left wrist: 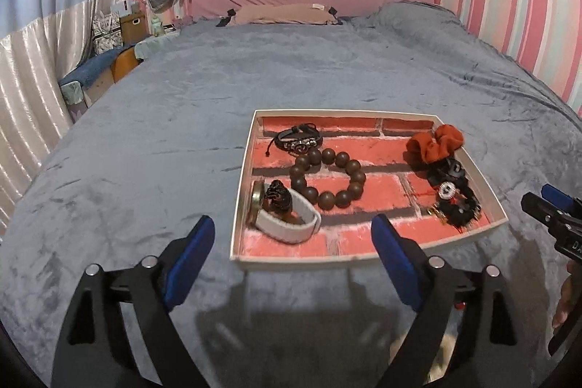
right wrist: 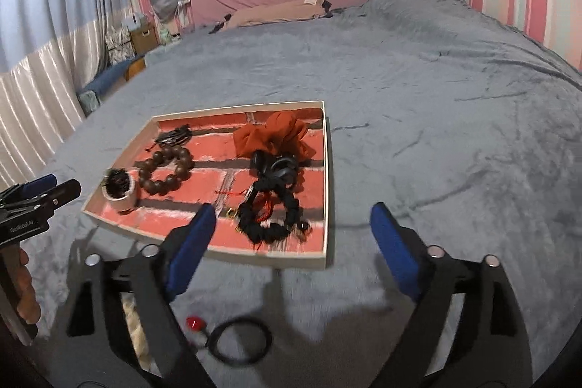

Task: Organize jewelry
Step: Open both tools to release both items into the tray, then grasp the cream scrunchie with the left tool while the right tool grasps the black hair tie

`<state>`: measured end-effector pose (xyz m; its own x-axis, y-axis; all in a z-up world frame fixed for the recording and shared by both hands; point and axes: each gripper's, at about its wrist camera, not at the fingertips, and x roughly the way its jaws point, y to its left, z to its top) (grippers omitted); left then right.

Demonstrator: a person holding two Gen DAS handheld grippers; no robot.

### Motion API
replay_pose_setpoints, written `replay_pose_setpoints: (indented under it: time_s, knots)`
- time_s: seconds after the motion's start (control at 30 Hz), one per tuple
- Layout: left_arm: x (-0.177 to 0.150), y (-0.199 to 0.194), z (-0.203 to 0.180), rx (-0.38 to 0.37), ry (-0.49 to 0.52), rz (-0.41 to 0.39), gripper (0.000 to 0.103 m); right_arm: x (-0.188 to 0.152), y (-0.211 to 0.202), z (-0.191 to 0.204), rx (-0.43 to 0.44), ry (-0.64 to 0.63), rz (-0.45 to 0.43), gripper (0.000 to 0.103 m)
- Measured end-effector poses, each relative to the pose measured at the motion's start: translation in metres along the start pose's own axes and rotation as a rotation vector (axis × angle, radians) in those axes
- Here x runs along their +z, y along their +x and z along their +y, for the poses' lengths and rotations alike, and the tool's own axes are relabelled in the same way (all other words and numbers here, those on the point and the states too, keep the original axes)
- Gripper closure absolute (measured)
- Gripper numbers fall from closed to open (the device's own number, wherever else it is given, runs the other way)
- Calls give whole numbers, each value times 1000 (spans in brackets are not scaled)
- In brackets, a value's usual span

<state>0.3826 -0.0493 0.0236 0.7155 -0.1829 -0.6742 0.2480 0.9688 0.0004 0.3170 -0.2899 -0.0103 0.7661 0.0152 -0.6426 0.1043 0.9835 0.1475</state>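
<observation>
Left wrist view: tray's [left wrist: 483, 184] long axis runs left-right.

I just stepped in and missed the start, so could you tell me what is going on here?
A person is sorting jewelry on a bed, with a gripper in each hand. The left gripper and right gripper are both open and hold nothing. In the brick-patterned tray lie a wooden bead bracelet, a white-strapped watch, an orange scrunchie and black pieces. A black ring with a red bead lies on the blanket, outside the tray.
</observation>
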Motion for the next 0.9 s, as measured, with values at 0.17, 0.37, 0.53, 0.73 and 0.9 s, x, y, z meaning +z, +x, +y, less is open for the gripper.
replay_pose_setpoints:
  time_s: [0.17,0.37,0.53,0.73,0.9]
  knots:
    - [-23,-28,4,-21,-21,1,14,-24,-20,-5,-32,-14,1,9]
    - [-58,-39,-9,-54,-12,40,14,-55,-13,-4,-38,-25,51,9]
    - [-73,-30,-22,-79,0,82,14,-68,2,2,-60,-56,80,9]
    - [-88,-12,-38,-118,24,132,14,-79,21,6,-97,-92,129,12]
    - [-98,-3,-52,-104,86,135,17,-84,32,6,-84,-94,169,34]
